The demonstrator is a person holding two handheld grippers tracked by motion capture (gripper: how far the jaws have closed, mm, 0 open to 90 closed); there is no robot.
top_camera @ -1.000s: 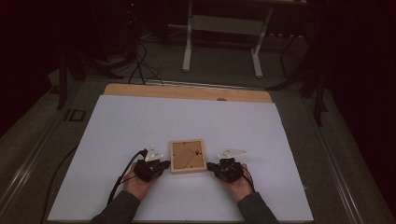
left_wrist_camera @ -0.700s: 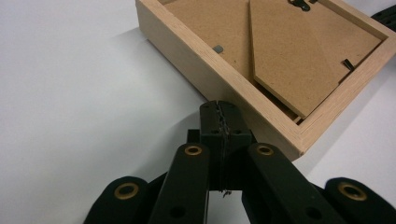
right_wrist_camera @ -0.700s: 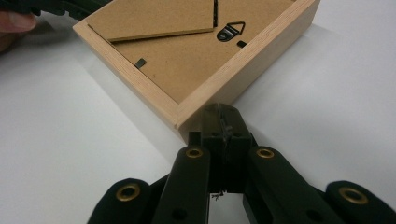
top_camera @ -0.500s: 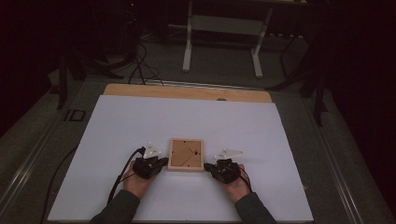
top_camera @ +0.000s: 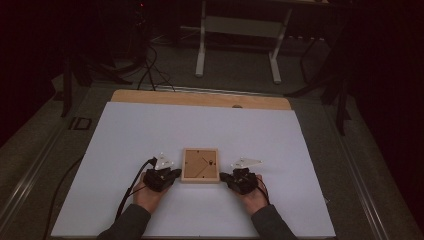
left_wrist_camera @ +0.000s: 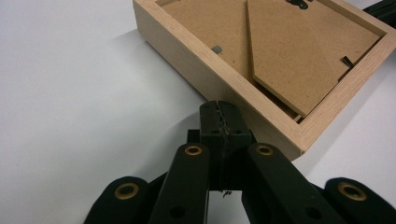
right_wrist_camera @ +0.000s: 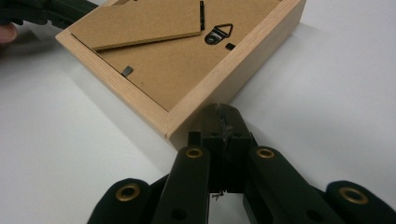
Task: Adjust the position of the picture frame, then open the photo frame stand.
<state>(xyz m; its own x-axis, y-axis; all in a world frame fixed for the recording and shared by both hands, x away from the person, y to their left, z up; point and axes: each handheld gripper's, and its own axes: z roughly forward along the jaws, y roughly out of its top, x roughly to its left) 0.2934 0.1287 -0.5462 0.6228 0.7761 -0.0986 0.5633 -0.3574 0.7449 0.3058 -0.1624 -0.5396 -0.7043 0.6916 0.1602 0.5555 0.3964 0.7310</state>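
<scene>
A wooden picture frame (top_camera: pixel 200 165) lies back-up on the white table (top_camera: pixel 125 130). Left gripper (left_wrist_camera: pixel 219 122) and right gripper (right_wrist_camera: pixel 223 122), fingers closed and empty, apparently touch its sides.

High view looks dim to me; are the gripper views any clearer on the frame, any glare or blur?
High view: dark surround, table evenly lit, frame small and soft. Left gripper view: frame sharp, no glare, soft shadow along its side; the near jaws slightly blurred. Right gripper view: frame crisp, hanger readable, no glare.
</scene>
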